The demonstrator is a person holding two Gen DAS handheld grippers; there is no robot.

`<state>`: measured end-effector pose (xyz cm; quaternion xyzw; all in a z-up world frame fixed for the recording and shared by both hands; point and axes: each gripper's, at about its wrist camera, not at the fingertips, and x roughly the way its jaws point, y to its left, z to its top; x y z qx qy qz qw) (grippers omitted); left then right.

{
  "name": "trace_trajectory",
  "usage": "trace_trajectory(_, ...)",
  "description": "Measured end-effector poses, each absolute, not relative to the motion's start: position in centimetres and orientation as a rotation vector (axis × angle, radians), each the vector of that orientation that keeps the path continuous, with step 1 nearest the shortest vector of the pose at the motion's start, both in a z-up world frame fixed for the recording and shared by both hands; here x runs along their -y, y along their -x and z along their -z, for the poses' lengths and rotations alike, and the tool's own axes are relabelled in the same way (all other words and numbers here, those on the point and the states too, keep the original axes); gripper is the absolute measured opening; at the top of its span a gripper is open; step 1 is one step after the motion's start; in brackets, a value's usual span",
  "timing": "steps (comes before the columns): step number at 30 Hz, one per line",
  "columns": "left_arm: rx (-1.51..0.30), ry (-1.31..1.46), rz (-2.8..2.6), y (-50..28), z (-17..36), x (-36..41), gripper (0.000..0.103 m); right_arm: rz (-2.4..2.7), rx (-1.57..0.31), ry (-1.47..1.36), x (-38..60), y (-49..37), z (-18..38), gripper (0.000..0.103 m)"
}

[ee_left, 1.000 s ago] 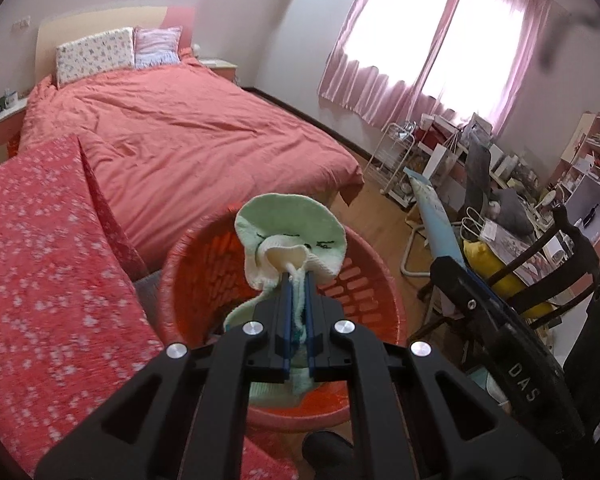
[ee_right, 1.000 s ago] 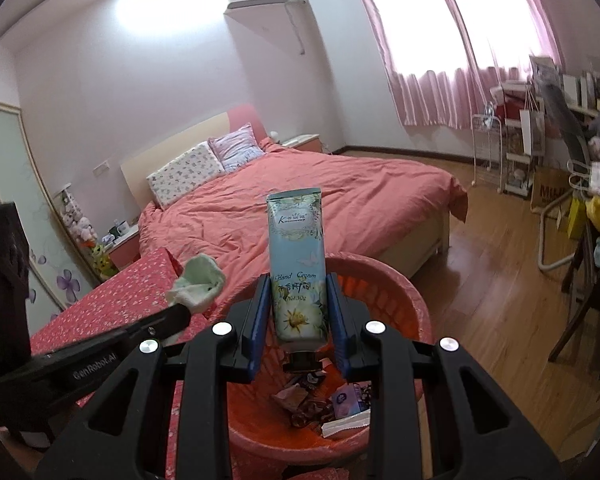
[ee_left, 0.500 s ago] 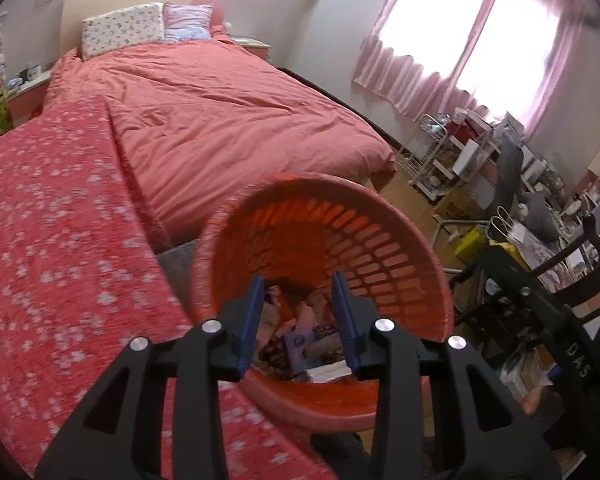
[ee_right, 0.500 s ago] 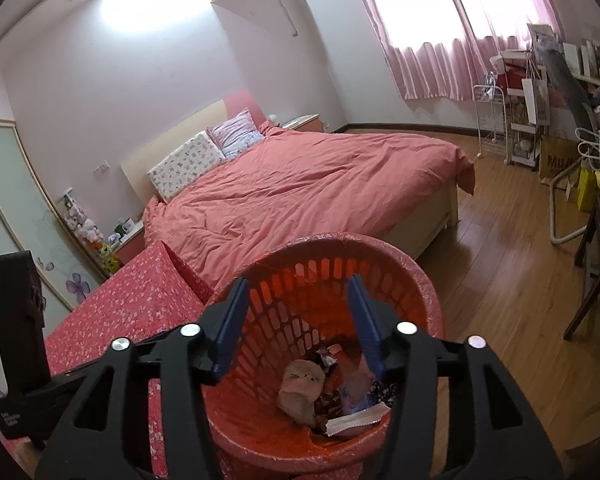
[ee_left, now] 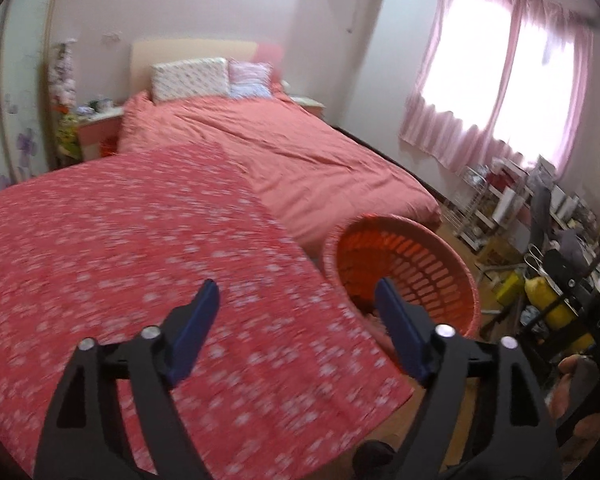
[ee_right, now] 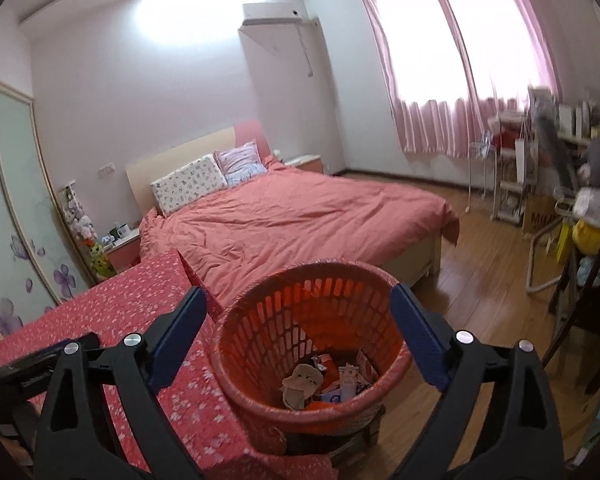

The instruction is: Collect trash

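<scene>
An orange slatted basket [ee_right: 236,336] stands on the floor beside a table with a red flowered cloth [ee_right: 112,304]. Inside it lie a pale sock with a face [ee_right: 300,384], a tube [ee_right: 348,380] and other scraps. My right gripper [ee_right: 298,300] hangs over the basket, its jaws opening wide with nothing held between them. In the left wrist view the basket [ee_left: 452,280] sits to the right. My left gripper [ee_left: 296,290] is over the cloth's [ee_left: 120,260] edge, jaws opening and empty.
A large bed with a pink cover [ee_right: 300,216] lies beyond the basket. Wooden floor [ee_right: 480,264] stretches right toward a cluttered desk, chairs and a white rack [ee_right: 508,176]. A nightstand [ee_left: 96,128] stands by the headboard. A person's hand [ee_left: 572,396] shows at lower right.
Both grippers opened. The left one let go of the pale sock and the right one the tube; both now lie in the basket. The left gripper swung left over the flowered cloth.
</scene>
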<state>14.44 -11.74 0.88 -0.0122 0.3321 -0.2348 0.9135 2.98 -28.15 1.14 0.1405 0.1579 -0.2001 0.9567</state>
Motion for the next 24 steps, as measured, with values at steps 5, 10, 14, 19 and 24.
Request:
trace_trajectory(5, -0.602, 0.019, 0.377, -10.4, -2.2, 7.5, 0.098, 0.464, -0.286, -0.154, 24.2, -1.5, -1.8, 0.101)
trace_trajectory(10, -0.579, 0.001, 0.278, -7.7, -2.4, 5.1, 0.099, 0.49, -0.274, -0.102, 21.5, -0.1, -1.7, 0.101)
trace_trajectory(14, -0.57, -0.019, 0.201, -5.6, -2.0, 3.5, 0.099, 0.56, -0.281, -0.06, 20.4, 0.4, -1.2, 0.101)
trace_trajectory(19, -0.547, -0.037, 0.116, -3.4, -1.3, 2.0, 0.099, 0.54, -0.309, -0.067, 19.9, 1.1, -0.6, 0.101)
trace_trajectory(24, -0.51, -0.011, 0.078, -1.5, -1.3, 0.8, 0.099, 0.537, -0.322, -0.066, 19.0, 2.2, -0.2, 0.101)
